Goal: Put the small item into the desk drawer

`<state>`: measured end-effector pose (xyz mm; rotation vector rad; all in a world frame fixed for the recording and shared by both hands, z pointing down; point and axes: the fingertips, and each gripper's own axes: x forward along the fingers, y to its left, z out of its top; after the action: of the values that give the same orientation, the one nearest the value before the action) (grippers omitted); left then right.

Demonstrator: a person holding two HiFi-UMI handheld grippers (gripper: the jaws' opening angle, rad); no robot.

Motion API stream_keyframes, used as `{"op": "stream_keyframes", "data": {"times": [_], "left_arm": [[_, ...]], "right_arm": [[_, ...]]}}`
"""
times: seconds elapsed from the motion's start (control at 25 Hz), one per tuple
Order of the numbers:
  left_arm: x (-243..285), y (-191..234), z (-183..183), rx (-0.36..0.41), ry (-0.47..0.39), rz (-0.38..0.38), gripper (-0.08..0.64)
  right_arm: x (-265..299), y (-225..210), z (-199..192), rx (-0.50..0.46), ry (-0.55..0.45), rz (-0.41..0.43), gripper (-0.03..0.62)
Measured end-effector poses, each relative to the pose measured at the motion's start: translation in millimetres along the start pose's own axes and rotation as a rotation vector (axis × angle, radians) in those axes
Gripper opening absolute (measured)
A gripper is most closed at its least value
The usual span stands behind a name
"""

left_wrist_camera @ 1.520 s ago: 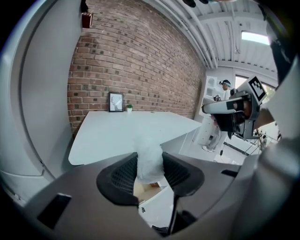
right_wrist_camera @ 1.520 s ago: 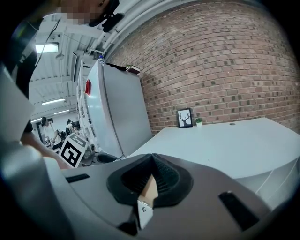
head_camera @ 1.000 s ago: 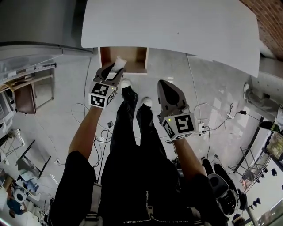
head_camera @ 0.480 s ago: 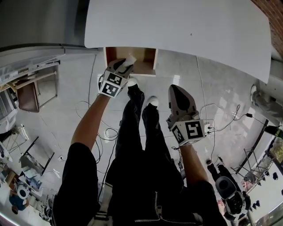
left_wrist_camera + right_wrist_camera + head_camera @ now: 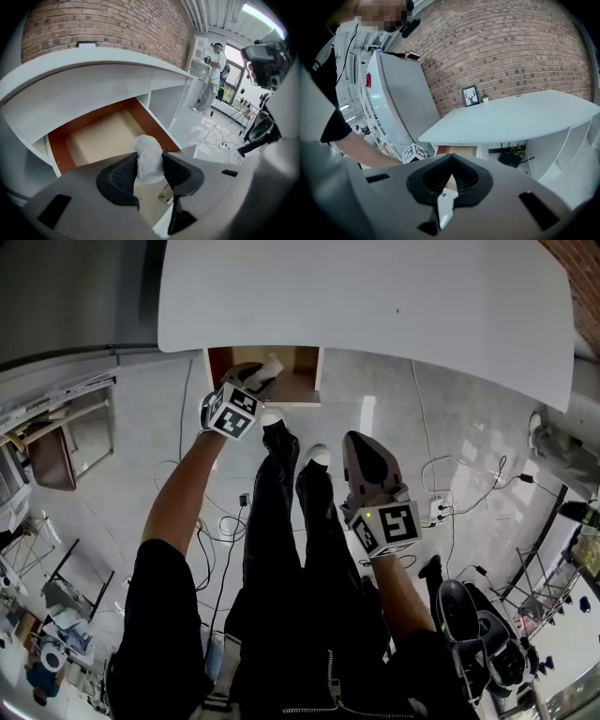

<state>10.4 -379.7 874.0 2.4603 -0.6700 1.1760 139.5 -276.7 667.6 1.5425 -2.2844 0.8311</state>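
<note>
A small white item (image 5: 147,147) is pinched between the dark pads of my left gripper (image 5: 150,168). Just beyond it lies the open desk drawer (image 5: 101,138), with red-brown walls and a bare beige floor. In the head view the left gripper (image 5: 261,374) hangs over the drawer's (image 5: 302,381) front left part, and the white item (image 5: 273,365) sticks out past its tips. My right gripper (image 5: 358,425) is held lower and to the right, over the floor and away from the drawer. Its jaws (image 5: 450,161) meet with nothing between them.
The white desk top (image 5: 375,296) overhangs the drawer. My legs and white shoes (image 5: 319,456) stand just in front of it. Cables and a power strip (image 5: 436,510) lie on the floor to the right. A grey cabinet (image 5: 393,108) stands left of the desk, and a black box (image 5: 509,159) sits under it.
My left gripper has sunk and rolled, bringing the white item from the drawer's front edge to over its inside. The right gripper has dropped a little.
</note>
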Motion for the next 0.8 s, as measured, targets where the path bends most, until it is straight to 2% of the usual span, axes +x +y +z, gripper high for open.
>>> {"op": "stream_keyframes", "data": {"times": [0.44, 0.8], "left_arm": [[48.4, 12.4, -26.0, 0.138, 0.146, -0.047, 0.169], [87.6, 16.2, -56.3, 0.284, 0.322, -0.103, 0.169]], "right_arm": [[1.3, -11.1, -18.9, 0.029, 0.026, -0.025, 0.005], [-3.4, -19.8, -39.9, 0.045, 0.055, -0.051, 0.005]]}}
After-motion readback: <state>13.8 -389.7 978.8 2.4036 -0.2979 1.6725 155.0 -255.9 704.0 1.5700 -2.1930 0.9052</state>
